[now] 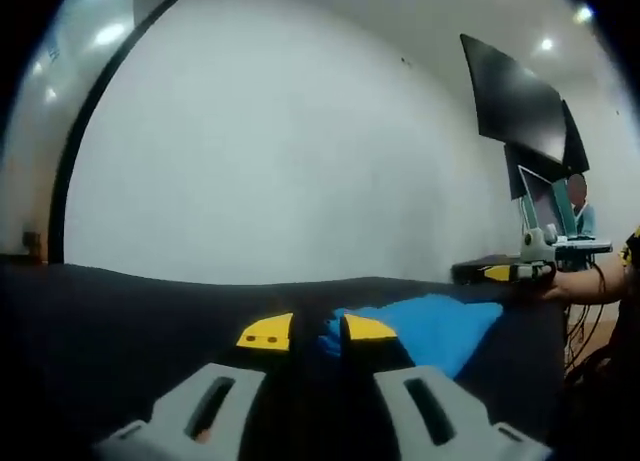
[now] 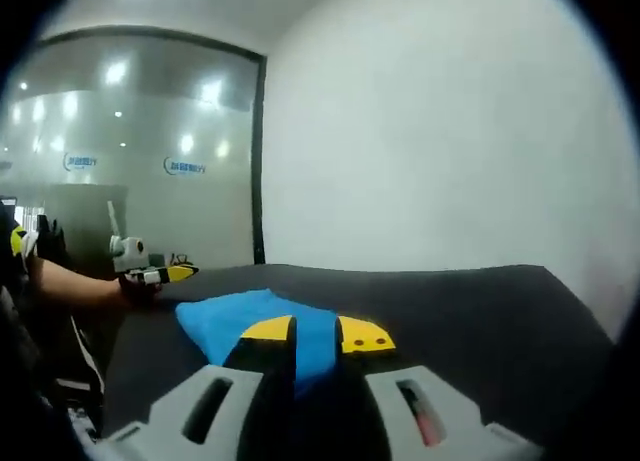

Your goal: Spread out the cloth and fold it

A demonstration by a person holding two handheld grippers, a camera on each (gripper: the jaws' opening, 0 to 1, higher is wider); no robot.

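Two yellow-tipped jaws rise from the bottom of each view. In the left gripper view, my left hand-held gripper (image 1: pixel 317 333) has its tips a narrow gap apart; the blue cloth (image 1: pixel 430 326) begins right at the right-hand tip, and I cannot tell whether its edge is pinched between them. In the right gripper view, my right hand-held gripper (image 2: pixel 317 333) likewise shows a narrow gap, with blue cloth (image 2: pixel 255 321) showing in and behind it; whether it is clamped there I cannot tell either.

Beyond the jaws, the cloth lies on the dark counter (image 1: pixel 120 321), a flattish patch at lower centre-right of the left gripper view and lower centre-left of the right gripper view.

Farther on, at the right edge of the left gripper view, the right hand-held gripper (image 1: pixel 505 272) sits at the far edge of the cloth, held by my hand (image 1: pixel 570 286). At the left of the right gripper view, the left hand-held gripper (image 2: pixel 165 274) appears in the same way.

Behind everything stands a plain white wall (image 1: pixel 300 151), with a dark monitor (image 1: pixel 515 106) at upper right and a glass partition (image 2: pixel 130 161) at upper left of the right gripper view.
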